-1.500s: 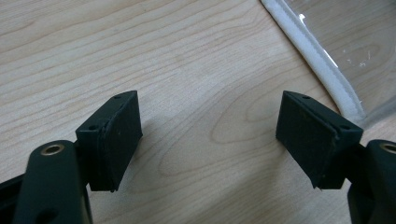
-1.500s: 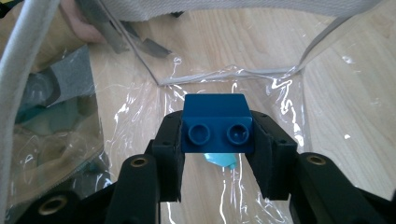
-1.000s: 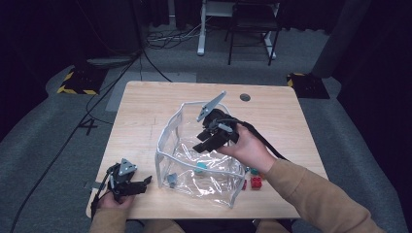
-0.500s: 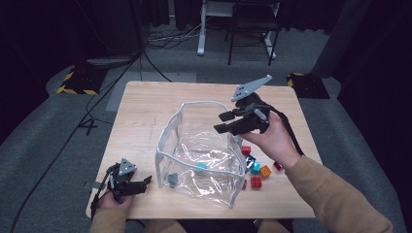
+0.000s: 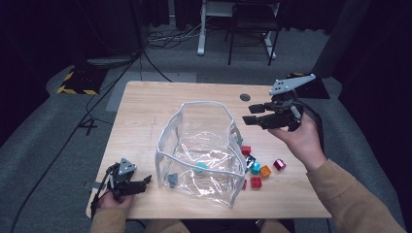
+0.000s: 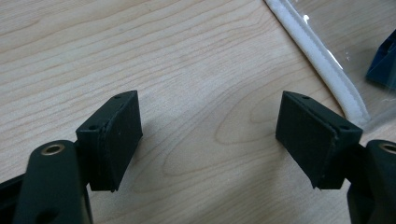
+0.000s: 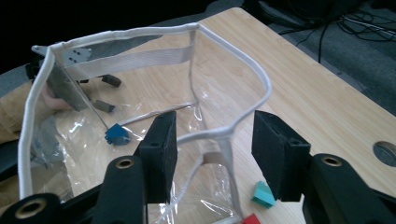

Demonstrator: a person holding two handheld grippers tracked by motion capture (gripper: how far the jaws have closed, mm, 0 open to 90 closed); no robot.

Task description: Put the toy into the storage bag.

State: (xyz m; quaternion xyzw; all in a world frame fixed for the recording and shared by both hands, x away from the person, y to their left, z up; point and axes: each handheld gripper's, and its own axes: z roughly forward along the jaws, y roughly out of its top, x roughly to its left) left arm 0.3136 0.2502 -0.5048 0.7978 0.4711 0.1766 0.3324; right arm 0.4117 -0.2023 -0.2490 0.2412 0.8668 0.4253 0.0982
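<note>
Now the right gripper point(image 5: 248, 114) is hanging in the air above the table's point(image 5: 145, 111) right side, just beside the clear pouch point(image 5: 201, 145). Its jaws are standing about half open with nothing between them, and they have just been opening a little. The pouch is standing open in the middle of the table, with small coloured blocks point(image 5: 257, 170) lying at its right. The left gripper point(image 5: 145, 180) is resting on the table's near left corner, jaws wide apart and empty.

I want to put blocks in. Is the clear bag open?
Open: the clear bag's white rim gapes wide, upright, with blocks already inside.
</note>
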